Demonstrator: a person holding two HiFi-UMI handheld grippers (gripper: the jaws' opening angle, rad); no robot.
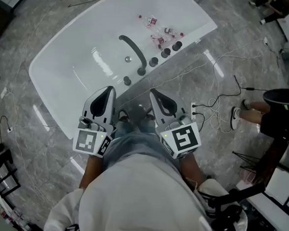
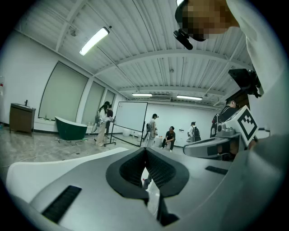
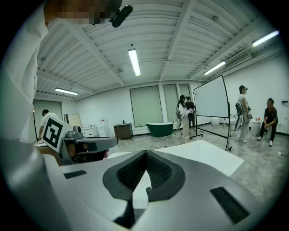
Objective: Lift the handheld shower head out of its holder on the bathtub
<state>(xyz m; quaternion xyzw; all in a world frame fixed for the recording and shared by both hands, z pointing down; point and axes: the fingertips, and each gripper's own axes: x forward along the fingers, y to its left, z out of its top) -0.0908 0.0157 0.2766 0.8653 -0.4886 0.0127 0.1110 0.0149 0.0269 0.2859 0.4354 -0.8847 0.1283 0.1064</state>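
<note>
Handheld shower head [image 1: 133, 51], a dark curved wand, sits in its holder on the rim of the white bathtub [image 1: 47, 88], its lower end beside a row of dark knobs [image 1: 160, 57] and well ahead of both grippers

I have the left gripper [image 1: 107, 89] with its fingers pressed together on nothing, and the right gripper [image 1: 154, 93] the same, tips meeting with nothing between them. Both hover side by side just short of the tub's near edge, pointed across it toward the fittings. Small bottles [image 1: 160, 32] lie scattered further along the rim, and cables [image 1: 219, 100] trail over the grey marble floor beside the tub.

By my reading the wand is rigid and fairly light, but its smooth finish looks slippery, and a hose, which I cannot see from here, may tug back as it rises. The best hold looks to be across the slim handle a little above the holder, with the fingers spread first and then closed squarely on it. I would draw it up along the holder's line, not pry it sideways
</note>
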